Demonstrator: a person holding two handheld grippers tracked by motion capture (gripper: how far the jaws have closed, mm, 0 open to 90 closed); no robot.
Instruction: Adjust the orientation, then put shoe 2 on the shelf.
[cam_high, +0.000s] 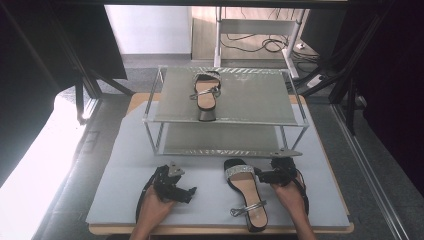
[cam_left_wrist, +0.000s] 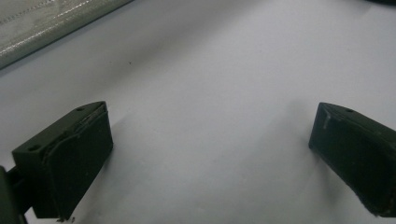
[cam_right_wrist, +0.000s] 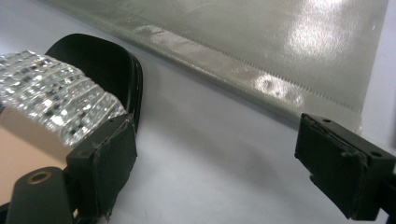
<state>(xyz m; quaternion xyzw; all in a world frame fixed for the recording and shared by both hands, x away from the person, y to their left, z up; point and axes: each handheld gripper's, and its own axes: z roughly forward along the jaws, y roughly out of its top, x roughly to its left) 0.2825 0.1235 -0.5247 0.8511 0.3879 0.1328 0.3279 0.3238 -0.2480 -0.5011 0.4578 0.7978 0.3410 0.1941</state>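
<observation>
Down at the near edge of the counter (cam_high: 115, 200), from the high view, two hands come in, each with a claw, and between them lies a black sandal (cam_high: 246, 192) with a sparkly toe band and a thin silver ankle strap, toe toward the shelf rack (cam_high: 225, 117). Its twin (cam_high: 206, 95) already sits on the rack's upper shelf, heel toward us, so my read is that this is a pair being stored, one up, one to go. The right claw (cam_high: 272, 176) hovers just beside the sandal's toe end on the outer side, apparently lining up for a pick at the band. The left claw (cam_high: 175, 187) rests off to the other side, well apart from the shoe, parked out of the way by the look of it. Over to the left gripper view: both black jaws stand wide, nothing between them but pale grey mat (cam_left_wrist: 210, 93), so that one is released and idle, with the rack's lower shelf (cam_left_wrist: 42, 23) catching light at the corner. Now the right gripper view: jaws spread, released too, nothing gripped; one jaw sits right up against the glittering band (cam_right_wrist: 56, 105) and the black toe (cam_right_wrist: 98, 60), the other hangs over bare mat near the shelf's shiny edge (cam_right_wrist: 261, 51). It looks poised beside the shoe rather than astride it, so a sideways shuffle seems needed before any squeeze.
</observation>
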